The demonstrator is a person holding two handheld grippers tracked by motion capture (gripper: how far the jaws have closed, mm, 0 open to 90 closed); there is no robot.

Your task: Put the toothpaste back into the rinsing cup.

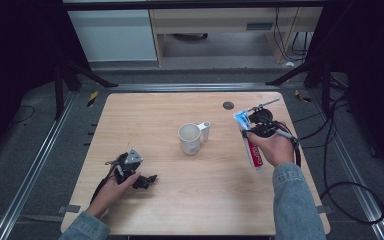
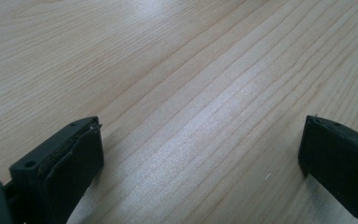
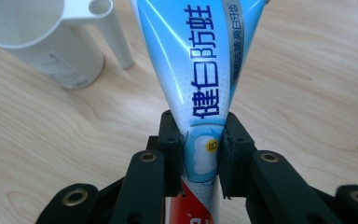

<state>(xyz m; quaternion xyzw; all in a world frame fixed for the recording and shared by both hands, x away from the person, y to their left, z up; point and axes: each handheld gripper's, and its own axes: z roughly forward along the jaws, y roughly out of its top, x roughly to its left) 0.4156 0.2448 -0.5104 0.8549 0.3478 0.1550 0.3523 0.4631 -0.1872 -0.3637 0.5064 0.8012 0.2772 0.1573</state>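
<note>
Toothpaste tube [image 3: 200,70] — a soft plastic one, light blue and white with dark blue printed characters and a red band at one end — sits clamped in my right gripper [image 3: 200,154]. In the right gripper view the two black jaws press on it from either side at the narrow part, just where the blue print gives way to the red, and the wider blue part fans out beyond them. A small yellow dot on the tube shows between the jaws.

From the high view, my right gripper [image 1: 252,131] holds the tube [image 1: 254,152] above the right part of the light wooden table [image 1: 190,200], with the blue end pointing away from me and the red end lying back along my hand [image 1: 275,149]. Whether the tube touches the wood I cannot tell.

The white plastic cup [image 1: 189,138] with its straight tubular handle [image 1: 206,131] stands upright near the middle of the table, to the left of the tube and apart from it. In the right gripper view the cup [image 3: 37,42] appears at the upper left, mouth open, its handle [image 3: 112,32] on the side nearer the tube.

My left gripper [image 1: 147,180] rests low over the near left part of the table, well apart from the cup. In the left gripper view its jaws stand wide — nothing between them except bare wood grain [image 2: 200,116].
</note>
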